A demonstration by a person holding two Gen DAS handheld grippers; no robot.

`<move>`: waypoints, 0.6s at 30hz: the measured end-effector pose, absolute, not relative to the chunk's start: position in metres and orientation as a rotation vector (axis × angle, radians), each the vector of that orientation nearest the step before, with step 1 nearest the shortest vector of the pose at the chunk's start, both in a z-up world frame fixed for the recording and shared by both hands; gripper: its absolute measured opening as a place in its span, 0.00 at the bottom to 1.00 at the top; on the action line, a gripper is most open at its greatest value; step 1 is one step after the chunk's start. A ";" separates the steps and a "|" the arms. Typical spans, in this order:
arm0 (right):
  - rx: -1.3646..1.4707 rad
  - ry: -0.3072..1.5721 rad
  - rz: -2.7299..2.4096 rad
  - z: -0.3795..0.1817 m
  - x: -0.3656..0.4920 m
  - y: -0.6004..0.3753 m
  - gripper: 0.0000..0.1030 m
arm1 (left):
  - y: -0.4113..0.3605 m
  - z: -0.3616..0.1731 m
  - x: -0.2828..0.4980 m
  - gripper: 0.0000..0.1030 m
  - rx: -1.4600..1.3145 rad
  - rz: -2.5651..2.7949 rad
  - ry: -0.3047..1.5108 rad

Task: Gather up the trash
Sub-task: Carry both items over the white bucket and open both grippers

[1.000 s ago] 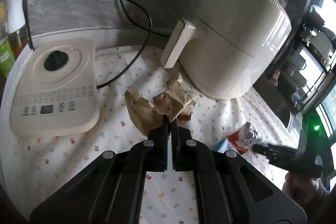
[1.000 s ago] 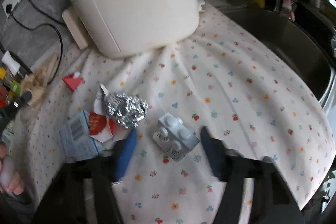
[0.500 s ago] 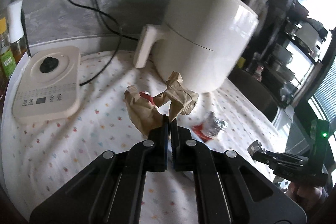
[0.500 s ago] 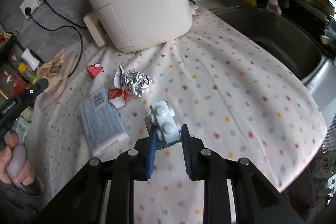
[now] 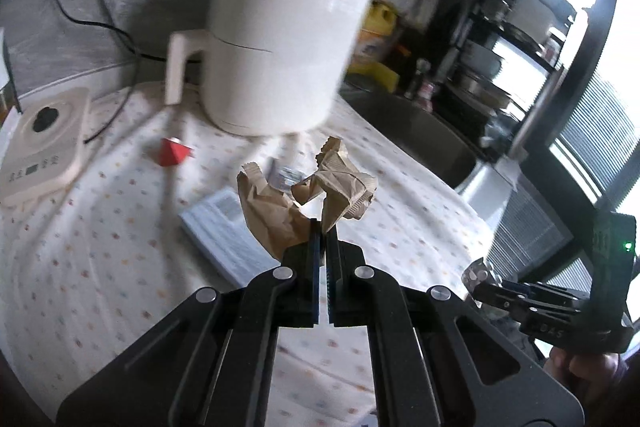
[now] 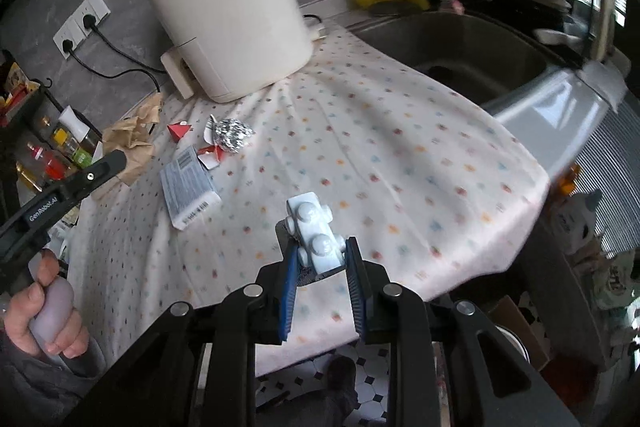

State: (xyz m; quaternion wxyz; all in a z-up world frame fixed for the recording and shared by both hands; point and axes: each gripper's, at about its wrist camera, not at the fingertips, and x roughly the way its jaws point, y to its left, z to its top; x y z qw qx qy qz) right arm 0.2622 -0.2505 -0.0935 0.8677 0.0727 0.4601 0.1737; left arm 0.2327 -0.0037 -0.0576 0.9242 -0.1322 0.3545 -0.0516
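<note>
Paper first: my left gripper [image 5: 323, 227] has its fingers pressed together on a pinch of crumpled brown paper [image 5: 304, 195], held up off the flowered cloth [image 6: 400, 155] that covers the surface. I judge it near weightless and soft, so a thin pinch holds, though a fold could tear or slip out if I swing fast. My right gripper [image 6: 320, 267] has its fingers closed on a pale blue blister pack [image 6: 314, 231], lifted above the near edge of the cloth. The pack looks light, stiff and a little slick; I would keep the hold across its narrow sides, where the fingers now sit.

Trash left on the cloth: a foil ball [image 6: 232, 135] beside red-and-white wrapper scraps [image 6: 210, 155], a small red folded scrap [image 6: 179, 131], and a flat blue-grey packet [image 6: 188, 183]. The foil will crush easily; the flat packet lies flush, so I expect to need an edge to lift it.

A cream air fryer [image 6: 232, 27] stands behind the litter with its cord trailing to the wall sockets [image 6: 82, 23], a control-panel appliance [image 5: 44, 151] sits to the far left, and the sink [image 6: 460, 51] opens on the right. No bin shows in either view.
</note>
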 end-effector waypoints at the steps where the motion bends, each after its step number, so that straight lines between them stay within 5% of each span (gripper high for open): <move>1: 0.156 0.962 0.358 -0.093 0.259 -0.257 0.23 | -0.012 -0.058 0.232 0.03 -0.266 -0.116 0.731; 18: 0.247 0.986 0.238 -0.109 0.189 -0.378 0.24 | -0.146 -0.067 0.208 0.03 -0.182 -0.279 0.795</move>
